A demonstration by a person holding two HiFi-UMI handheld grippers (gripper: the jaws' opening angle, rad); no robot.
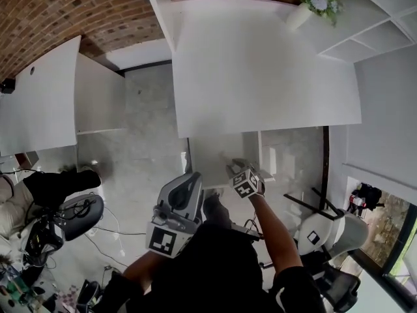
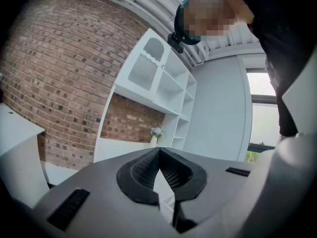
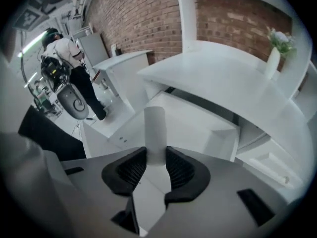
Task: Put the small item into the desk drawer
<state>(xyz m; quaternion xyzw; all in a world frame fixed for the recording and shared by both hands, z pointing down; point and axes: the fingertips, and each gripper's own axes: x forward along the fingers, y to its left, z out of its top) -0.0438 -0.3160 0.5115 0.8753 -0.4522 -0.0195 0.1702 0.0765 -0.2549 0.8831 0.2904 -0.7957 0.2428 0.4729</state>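
Right claw (image 3: 156, 151): closed on a small white cylinder (image 3: 154, 128); both dark pads press on its lower end.
Cylinder: it stands between the right jaws, in line with them, and its free end reaches out past the jaw tips.
Cylinder and drawer (image 3: 224, 133): in the right gripper view the free end shows in front of the open white drawer, which is pulled out from under the desk (image 3: 218, 78). The cylinder is not in the drawer; it touches only the pads.
Left claw (image 2: 158, 150): jaw tips are together, with nothing between them. It points up toward white wall shelves (image 2: 163, 83) and a brick wall (image 2: 54, 73).
Head view: the right claw (image 1: 245, 182) is just in front of the desk (image 1: 260, 70) edge. The left claw (image 1: 176, 215) is nearer to the person and apart from the desk.
Desk top: a white vase with flowers (image 3: 275, 51) stands at the far corner, well apart from the cylinder.
Background: a person (image 3: 67, 53) stands by a grey chair, far to the left in the right gripper view.
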